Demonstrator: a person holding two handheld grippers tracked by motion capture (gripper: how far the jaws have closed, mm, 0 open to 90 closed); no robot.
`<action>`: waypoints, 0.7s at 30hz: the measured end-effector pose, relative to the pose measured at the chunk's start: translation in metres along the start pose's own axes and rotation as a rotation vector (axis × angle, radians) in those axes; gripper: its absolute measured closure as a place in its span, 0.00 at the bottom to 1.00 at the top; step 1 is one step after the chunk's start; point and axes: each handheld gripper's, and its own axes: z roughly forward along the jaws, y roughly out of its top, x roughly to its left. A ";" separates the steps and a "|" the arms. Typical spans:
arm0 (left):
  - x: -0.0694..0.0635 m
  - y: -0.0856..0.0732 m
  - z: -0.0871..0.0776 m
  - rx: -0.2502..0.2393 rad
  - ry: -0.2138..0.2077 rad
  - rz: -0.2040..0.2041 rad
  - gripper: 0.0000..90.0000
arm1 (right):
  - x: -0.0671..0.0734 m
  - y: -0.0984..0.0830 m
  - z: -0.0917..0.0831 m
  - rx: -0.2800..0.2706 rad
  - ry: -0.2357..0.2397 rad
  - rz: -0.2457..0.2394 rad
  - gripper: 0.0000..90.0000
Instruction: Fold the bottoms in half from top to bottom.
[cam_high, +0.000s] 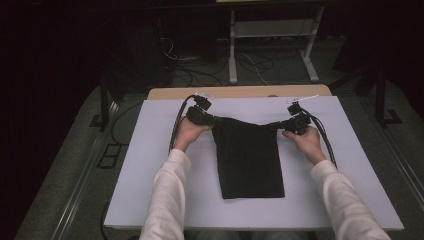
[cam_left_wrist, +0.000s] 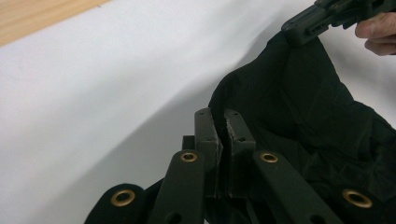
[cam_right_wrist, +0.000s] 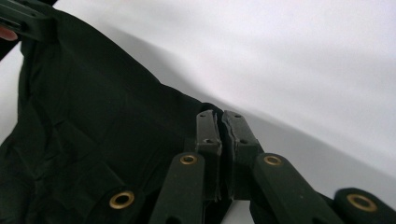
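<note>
A black cloth (cam_high: 248, 160) lies lengthwise down the middle of a white sheet (cam_high: 150, 165) on the table, its far edge lifted between the two grippers. My left gripper (cam_high: 209, 120) is shut on the cloth's far left corner, and its own view has the jaws pinched on the black cloth (cam_left_wrist: 299, 112). My right gripper (cam_high: 286, 123) is shut on the far right corner, with the black cloth (cam_right_wrist: 93, 116) spreading left of the closed jaws. In the left gripper view the right gripper (cam_left_wrist: 308, 23) holds the opposite corner at top right.
A strip of wooden tabletop (cam_high: 240, 92) runs along the sheet's far edge. Beyond the table stand white metal frame legs (cam_high: 232, 50) and loose cables (cam_high: 200, 72) on the floor. Dark floor lies on both sides.
</note>
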 end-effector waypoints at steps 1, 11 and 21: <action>0.001 0.001 -0.001 -0.004 0.005 0.004 0.95 | 0.000 0.002 0.001 -0.003 -0.003 -0.002 0.94; 0.018 0.004 0.005 0.001 0.027 -0.018 0.94 | -0.004 0.014 0.019 0.002 -0.022 0.003 0.94; 0.025 -0.008 0.021 0.039 0.052 -0.073 0.93 | -0.009 0.010 0.029 0.005 -0.024 0.012 0.92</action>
